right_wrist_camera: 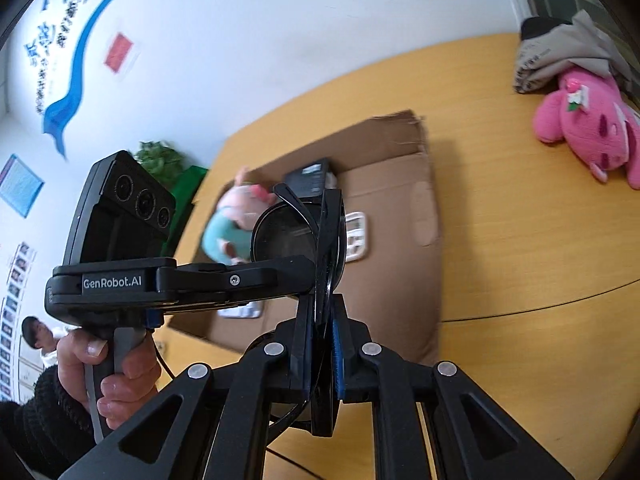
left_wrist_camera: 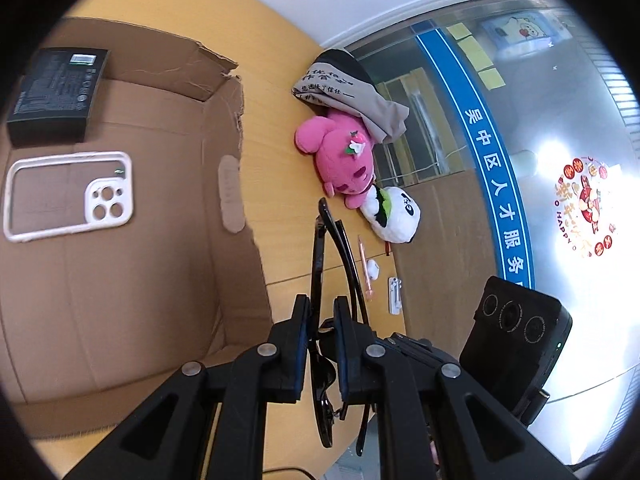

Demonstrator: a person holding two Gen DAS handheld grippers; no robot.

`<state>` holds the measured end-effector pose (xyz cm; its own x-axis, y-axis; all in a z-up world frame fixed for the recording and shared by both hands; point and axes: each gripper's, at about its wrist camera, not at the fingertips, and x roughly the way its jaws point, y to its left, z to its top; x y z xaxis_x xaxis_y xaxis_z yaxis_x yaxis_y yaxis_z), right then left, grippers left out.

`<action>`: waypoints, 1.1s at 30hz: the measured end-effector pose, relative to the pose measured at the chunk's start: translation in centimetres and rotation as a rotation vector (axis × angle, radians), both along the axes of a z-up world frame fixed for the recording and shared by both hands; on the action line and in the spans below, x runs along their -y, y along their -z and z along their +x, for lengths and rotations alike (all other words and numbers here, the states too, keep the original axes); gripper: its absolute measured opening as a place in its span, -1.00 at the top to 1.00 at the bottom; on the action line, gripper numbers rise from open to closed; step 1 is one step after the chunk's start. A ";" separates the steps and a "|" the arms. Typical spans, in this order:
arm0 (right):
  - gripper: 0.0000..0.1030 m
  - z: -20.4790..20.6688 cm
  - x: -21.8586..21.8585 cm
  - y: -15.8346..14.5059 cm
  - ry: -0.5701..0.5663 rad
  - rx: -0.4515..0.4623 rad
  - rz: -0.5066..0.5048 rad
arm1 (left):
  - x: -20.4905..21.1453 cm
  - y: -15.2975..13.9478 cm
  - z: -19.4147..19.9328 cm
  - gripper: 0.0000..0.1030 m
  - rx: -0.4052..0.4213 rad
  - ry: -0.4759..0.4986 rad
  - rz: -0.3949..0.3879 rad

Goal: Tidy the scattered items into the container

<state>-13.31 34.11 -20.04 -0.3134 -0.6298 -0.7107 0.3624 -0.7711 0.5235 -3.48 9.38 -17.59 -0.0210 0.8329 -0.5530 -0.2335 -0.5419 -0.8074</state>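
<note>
Two claws, left and right, both clench one pair of sunglasses in the air just beside the box, whose floor already carries a phone case. Best practice now, by this reading: one claw lets go first, and the other lowers the sunglasses gently inside the box.

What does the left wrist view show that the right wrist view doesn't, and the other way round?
Only the left wrist view shows the panda plush, the pink pen and the small white clip on the table.

Only the right wrist view shows the pig plush in the cardboard box, and the person's left hand.

Both show the box, the black packet, the white phone case, the pink plush, the grey cloth, and the sunglasses clamped in both tongs, left and right.
</note>
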 end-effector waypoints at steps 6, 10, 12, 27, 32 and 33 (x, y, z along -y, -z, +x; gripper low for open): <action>0.83 -2.2 3.6 2.0 -0.110 0.047 0.083 | 3.6 2.8 -1.6 0.79 0.087 -0.065 -0.032; 0.82 -2.4 6.3 6.0 -0.084 0.093 0.078 | 5.7 6.3 -3.0 0.80 0.139 -0.066 -0.057; 0.82 -2.8 6.9 7.8 -0.045 0.104 0.070 | 6.0 7.7 -4.0 0.80 0.145 -0.053 -0.059; 0.82 -5.1 4.1 12.0 0.117 0.157 0.216 | 0.7 12.5 -7.0 0.79 0.217 0.066 -0.075; 0.82 -5.7 4.7 12.6 0.072 0.136 0.264 | 0.8 13.5 -7.0 0.76 0.220 0.026 -0.079; 0.82 -5.8 4.8 12.8 0.063 0.129 0.279 | 0.7 13.6 -7.0 0.75 0.220 0.021 -0.088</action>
<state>-19.09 29.28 -32.82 -0.2415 -0.3872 -0.8898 0.2537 -0.9103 0.3272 -10.49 8.64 -31.18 0.1244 0.7803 -0.6129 -0.0694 -0.6093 -0.7899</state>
